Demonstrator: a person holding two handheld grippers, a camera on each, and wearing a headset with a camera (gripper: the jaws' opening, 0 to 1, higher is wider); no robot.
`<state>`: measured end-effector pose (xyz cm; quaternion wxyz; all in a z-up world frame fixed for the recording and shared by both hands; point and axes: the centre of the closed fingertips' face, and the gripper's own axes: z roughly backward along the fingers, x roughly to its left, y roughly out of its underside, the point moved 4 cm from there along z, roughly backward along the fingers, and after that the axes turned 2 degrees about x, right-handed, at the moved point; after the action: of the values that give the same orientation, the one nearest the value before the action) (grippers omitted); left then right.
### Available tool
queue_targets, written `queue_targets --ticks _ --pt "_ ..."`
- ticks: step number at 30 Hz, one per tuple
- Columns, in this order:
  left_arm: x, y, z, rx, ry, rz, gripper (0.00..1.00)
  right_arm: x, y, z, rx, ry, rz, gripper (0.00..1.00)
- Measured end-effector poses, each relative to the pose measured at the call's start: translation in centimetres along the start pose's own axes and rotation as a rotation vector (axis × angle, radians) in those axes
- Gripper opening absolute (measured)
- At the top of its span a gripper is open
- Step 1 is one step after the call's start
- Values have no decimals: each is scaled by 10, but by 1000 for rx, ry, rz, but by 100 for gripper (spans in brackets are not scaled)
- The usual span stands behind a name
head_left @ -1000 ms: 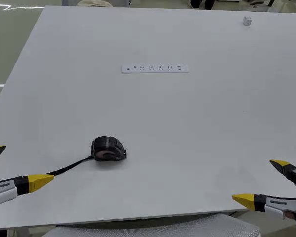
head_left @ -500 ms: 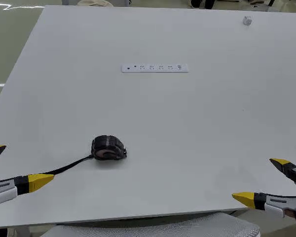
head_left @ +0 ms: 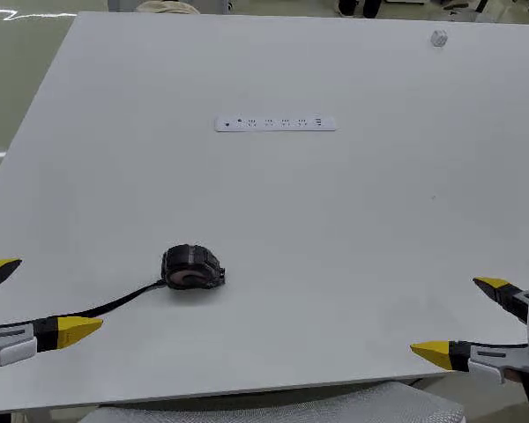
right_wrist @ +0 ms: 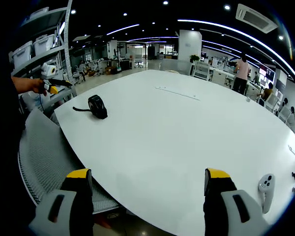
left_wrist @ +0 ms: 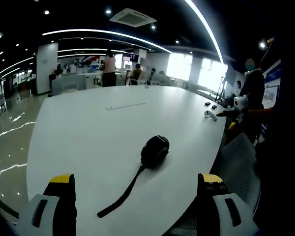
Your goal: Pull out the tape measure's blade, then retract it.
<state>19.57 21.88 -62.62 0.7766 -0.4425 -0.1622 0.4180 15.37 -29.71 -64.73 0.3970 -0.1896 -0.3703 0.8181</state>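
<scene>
left gripper (head_left: 40, 297): fingers (head_left: 75, 329) spread wide, empty, low at the counter's (head_left: 353, 220) near-left edge. right gripper (head_left: 454, 317): likewise parted, near-right edge. tape measure (head_left: 192, 267) lies on the counter between them, nearer the left, strap (head_left: 119, 304) trailing leftward.

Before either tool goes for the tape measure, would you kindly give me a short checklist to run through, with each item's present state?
1. Left tool open and empty: ok, jaws stand apart.
2. Right tool open and empty: ok, jaws stand apart.
3. Tape measure lying free on the table, apart from both tools: ok.
4. Blade hook located: cannot tell, too small to make out.
5. Strap clear of the approach: not ok, it trails from the case toward the left tool.
6. Room to draw the blade out: ok, the power strip lies far off.
</scene>
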Motion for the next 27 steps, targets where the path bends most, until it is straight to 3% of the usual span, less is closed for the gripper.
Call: queue_targets --ticks 6,14,21,27 --pt "3 -8 -9 23 23 -23 100 6 -16 -12 -18 -68 -13 99" --pt "3 -25 -27 58 91 -121 100 8 -39 -33 0 -109 75 99" --pt "2 -39 -41 78 140 -188 100 13 -48 -52 22 -151 126 99" --pt "-7 -50 -57 102 190 -236 99 20 -56 -70 40 -200 170 97"
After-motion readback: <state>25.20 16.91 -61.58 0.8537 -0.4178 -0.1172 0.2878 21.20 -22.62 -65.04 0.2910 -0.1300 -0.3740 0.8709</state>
